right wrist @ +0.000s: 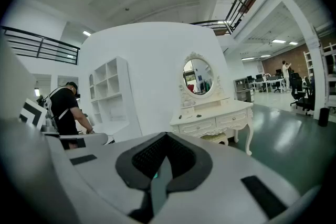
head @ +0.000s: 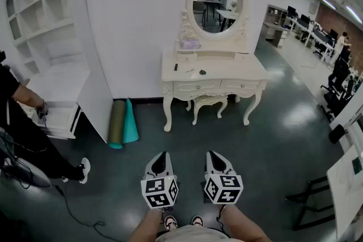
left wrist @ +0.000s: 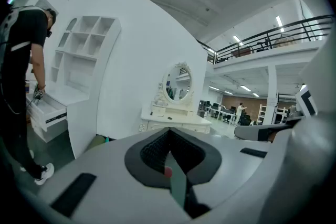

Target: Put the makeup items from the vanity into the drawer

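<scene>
The cream vanity point(head: 212, 73) with its oval mirror point(head: 216, 1) stands against the white wall, well ahead of me across the floor. A few small dark makeup items point(head: 202, 72) lie on its top, too small to tell apart. Its two front drawers point(head: 195, 88) are closed. My left gripper point(head: 161, 156) and right gripper point(head: 214, 154) hang side by side low in the head view, far short of the vanity, both shut and empty. The vanity point(left wrist: 176, 123) shows beyond the left gripper point(left wrist: 169, 134), and likewise the vanity point(right wrist: 215, 115) beyond the right gripper point(right wrist: 167, 138).
A person in black point(head: 22, 122) stands at the left beside a white shelf unit point(head: 54, 37) with an open drawer point(head: 59, 119). Rolled green and teal mats point(head: 123, 122) lean by the wall. A stool point(head: 208, 102) sits under the vanity. A black stand point(head: 312, 201) is at the right.
</scene>
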